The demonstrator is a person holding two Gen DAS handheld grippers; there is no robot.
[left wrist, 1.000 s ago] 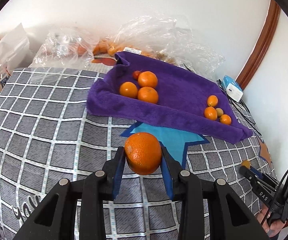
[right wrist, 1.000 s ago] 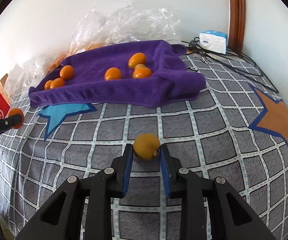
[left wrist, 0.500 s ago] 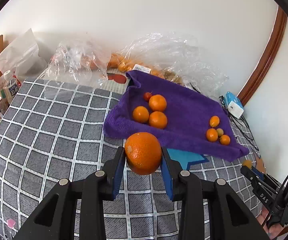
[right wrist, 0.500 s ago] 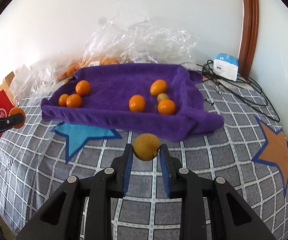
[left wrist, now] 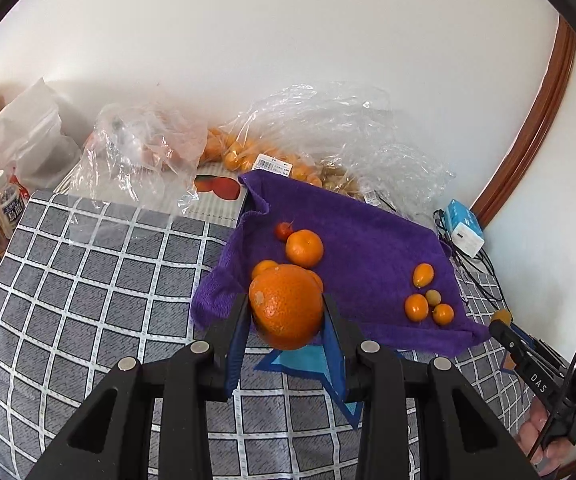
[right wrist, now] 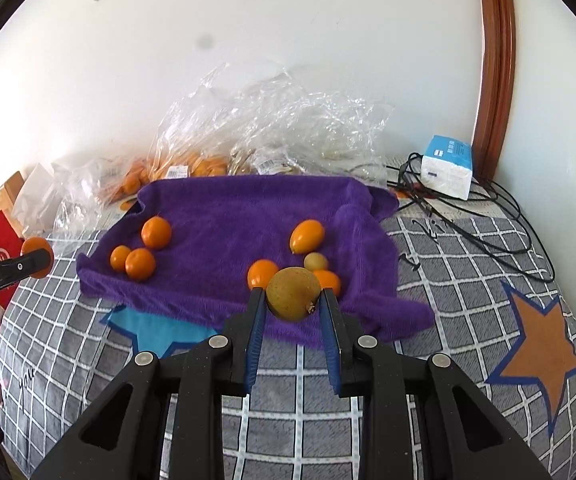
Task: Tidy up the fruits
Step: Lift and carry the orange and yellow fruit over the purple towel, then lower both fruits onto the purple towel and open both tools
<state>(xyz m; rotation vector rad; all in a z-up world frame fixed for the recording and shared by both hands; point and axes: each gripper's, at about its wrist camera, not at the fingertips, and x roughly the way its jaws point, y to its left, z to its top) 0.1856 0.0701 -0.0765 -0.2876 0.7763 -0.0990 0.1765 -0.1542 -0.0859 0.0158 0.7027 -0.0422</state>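
My left gripper (left wrist: 285, 316) is shut on a large orange (left wrist: 285, 306), held above the near edge of a purple towel (left wrist: 360, 240). On the towel's left part lie mandarins (left wrist: 304, 248) and a small red fruit (left wrist: 283, 231); on its right part lie kumquats (left wrist: 416, 307) and one small tan fruit (left wrist: 432, 297). My right gripper (right wrist: 292, 300) is shut on a round tan-yellow fruit (right wrist: 292, 293), just before the towel (right wrist: 227, 216) and its kumquat group (right wrist: 307, 236). The left gripper with its orange (right wrist: 36, 249) shows at the right wrist view's left edge.
The towel lies on a grey checked bedspread (left wrist: 79, 288) with star patches (right wrist: 540, 344). Clear plastic bags of fruit (left wrist: 271, 148) crowd the wall behind it. A blue-white box (right wrist: 446, 166) and black cables (right wrist: 484, 216) sit at the right; a bottle (left wrist: 5, 204) at the left.
Both grippers have risen with their fruit still held, so the towel and bed now look farther below and more of the wall and bags shows.
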